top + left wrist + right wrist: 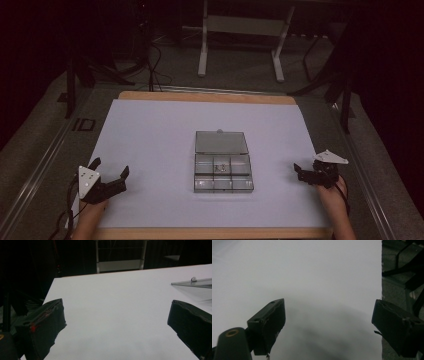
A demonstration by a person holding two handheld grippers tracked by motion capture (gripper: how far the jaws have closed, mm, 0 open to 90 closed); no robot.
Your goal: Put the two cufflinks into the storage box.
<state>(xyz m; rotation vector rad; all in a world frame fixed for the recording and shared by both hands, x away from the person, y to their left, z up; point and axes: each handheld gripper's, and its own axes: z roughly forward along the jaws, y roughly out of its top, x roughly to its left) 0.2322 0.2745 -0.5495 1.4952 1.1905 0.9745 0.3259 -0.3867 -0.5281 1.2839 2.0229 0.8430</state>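
Observation:
A clear plastic compartment box (223, 183) lies in the middle of the white sheet (150, 130), its lid (221, 142) folded open flat behind it. A small pale item (220, 168) rests in the middle compartment of the far row. My left gripper (110, 167) sits near the front left of the sheet, open and empty, well left of the box. My right gripper (299, 172) rests at the sheet's right edge, open and empty. In the left gripper view the jaws (117, 307) stand wide apart, with the lid's edge (197, 283) at far right. The right gripper (329, 307) looks over bare sheet.
The sheet covers a wooden tabletop (210, 97). Beyond the table stands a white frame stand (242, 30) on a grey floor, with cables (155, 65) and dark stand legs (330, 75) on both sides. A person's hands enter from the bottom edge.

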